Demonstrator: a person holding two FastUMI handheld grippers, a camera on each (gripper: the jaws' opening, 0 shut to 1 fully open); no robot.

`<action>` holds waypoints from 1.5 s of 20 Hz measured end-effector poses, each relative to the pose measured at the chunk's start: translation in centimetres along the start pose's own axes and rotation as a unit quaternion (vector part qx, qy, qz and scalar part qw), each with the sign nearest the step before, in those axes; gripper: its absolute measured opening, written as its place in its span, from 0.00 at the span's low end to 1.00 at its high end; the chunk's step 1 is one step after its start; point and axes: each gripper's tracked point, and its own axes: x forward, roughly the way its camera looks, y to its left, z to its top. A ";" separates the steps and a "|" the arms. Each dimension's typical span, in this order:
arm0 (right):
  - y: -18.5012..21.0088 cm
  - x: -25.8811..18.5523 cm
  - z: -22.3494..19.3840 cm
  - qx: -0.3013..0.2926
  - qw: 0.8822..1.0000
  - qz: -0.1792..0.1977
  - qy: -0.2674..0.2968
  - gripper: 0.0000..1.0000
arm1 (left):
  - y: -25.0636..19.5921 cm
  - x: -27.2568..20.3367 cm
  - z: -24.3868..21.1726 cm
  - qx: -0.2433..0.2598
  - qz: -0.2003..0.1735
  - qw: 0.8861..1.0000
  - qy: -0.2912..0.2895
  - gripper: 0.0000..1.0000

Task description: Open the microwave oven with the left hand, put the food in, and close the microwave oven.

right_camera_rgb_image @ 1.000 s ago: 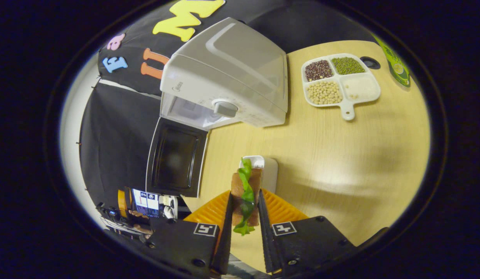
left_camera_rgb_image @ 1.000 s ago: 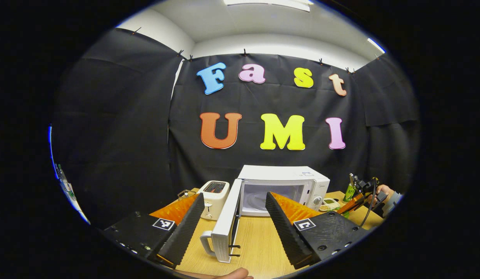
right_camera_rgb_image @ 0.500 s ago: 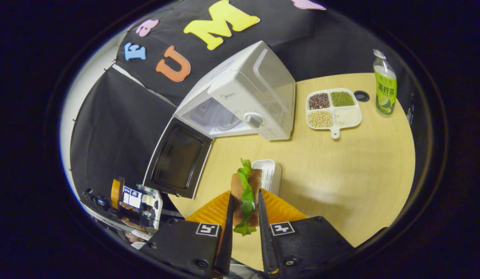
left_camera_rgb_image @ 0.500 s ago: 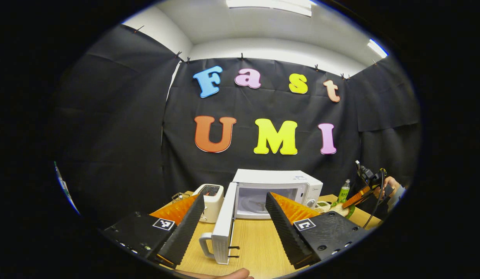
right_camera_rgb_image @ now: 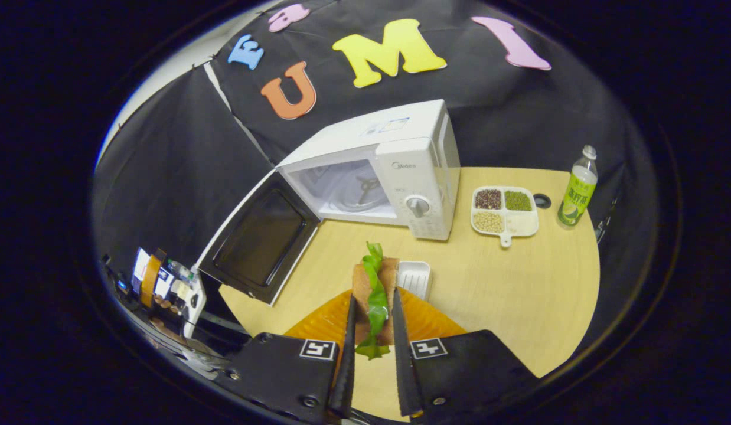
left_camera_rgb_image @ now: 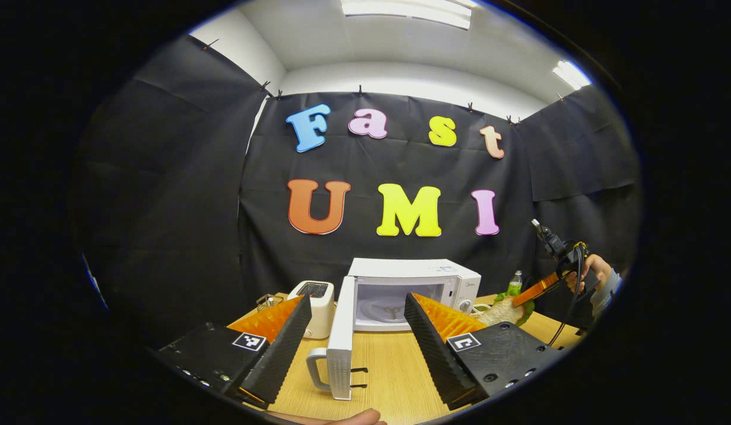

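The right gripper [right_camera_rgb_image: 371,342] has its jaws squeezed on the sandwich [right_camera_rgb_image: 374,292], up above the surface [right_camera_rgb_image: 519,283]. The microwave [right_camera_rgb_image: 395,171] sits at the back with its door [right_camera_rgb_image: 259,236] wide open. The left gripper [left_camera_rgb_image: 356,336] has its jaws wide apart, holding nothing.

This is a staged recording booth got up as a small kitchen, not a lived-in home: black cloth [left_camera_rgb_image: 182,195] is clipped up as walls on every side, and above it show a plain white ceiling and strip lights [left_camera_rgb_image: 407,7] of an office-like room. A light wooden bench [right_camera_rgb_image: 507,277] carries kitchen things set out like props: a white microwave oven [right_camera_rgb_image: 395,171] with its door [right_camera_rgb_image: 256,236] swung open, a white toaster [left_camera_rgb_image: 312,298], a divided dish of beans and grains [right_camera_rgb_image: 504,211], a green drink bottle [right_camera_rgb_image: 575,189].
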 end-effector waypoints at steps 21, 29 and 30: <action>11.3 12.4 4.9 -0.190 0.964 -0.104 -0.152 0.33 | 5.9 -2.1 -4.4 -0.004 0.020 0.999 0.026 0.95; 8.7 16.3 10.7 -0.126 0.932 -0.173 -0.293 0.33 | 4.9 -1.6 -5.5 -0.011 0.004 0.999 0.038 0.95; 8.5 16.9 11.1 -0.116 0.929 -0.176 -0.303 0.33 | 4.5 -1.6 -5.5 -0.015 -0.001 0.999 0.039 0.95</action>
